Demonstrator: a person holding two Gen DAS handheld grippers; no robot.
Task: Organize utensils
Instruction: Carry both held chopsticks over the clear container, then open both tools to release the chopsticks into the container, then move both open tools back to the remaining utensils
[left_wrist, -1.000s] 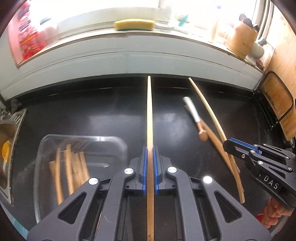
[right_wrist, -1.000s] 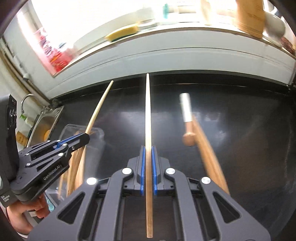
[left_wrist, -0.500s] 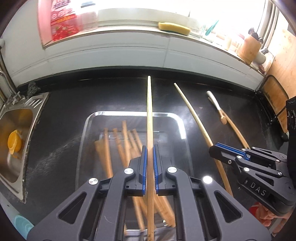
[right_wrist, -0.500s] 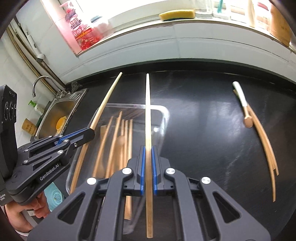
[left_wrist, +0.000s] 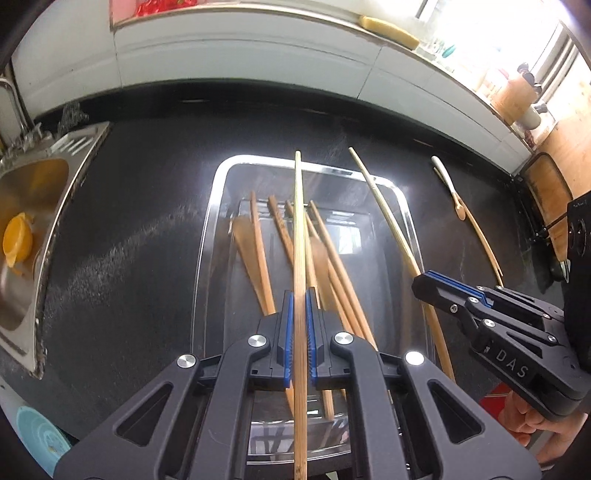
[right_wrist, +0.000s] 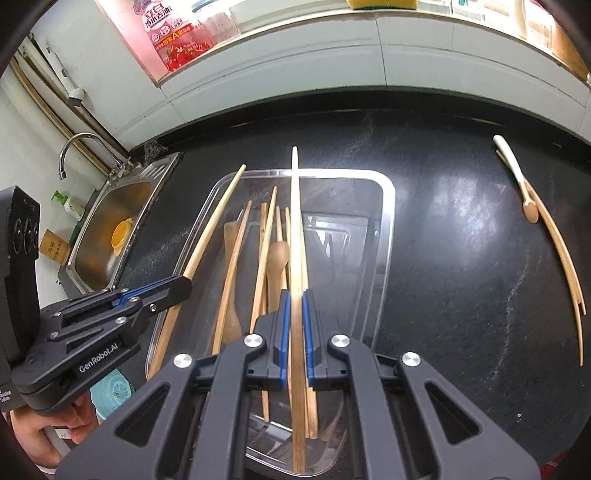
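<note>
left gripper (left_wrist: 300, 332): jaws clamped on chopstick (left_wrist: 300, 236) | right gripper (right_wrist: 294, 332): jaws clamped on second chopstick (right_wrist: 295, 229) | both sticks run straight ahead along the fingers, lengthwise over clear tray (left_wrist: 218, 206) directly below jaws | neither hand nearer | likely next: release

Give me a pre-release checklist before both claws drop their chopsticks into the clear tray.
1. Left claw gripping its chopstick: ok, pads shut on it.
2. Right claw gripping its chopstick: ok, pads shut on it.
3. Both chopsticks over the clear tray: ok, though each tip reaches about to the far rim.
4. Room in the tray: ok, wooden utensils fill the left part, the right part is bare.
5. Claws clear of each other: ok, side by side with a gap.
6. Height above the tray: cannot tell.
7. Leftovers: not ok, spoon and chopsticks remain on the counter.
</note>
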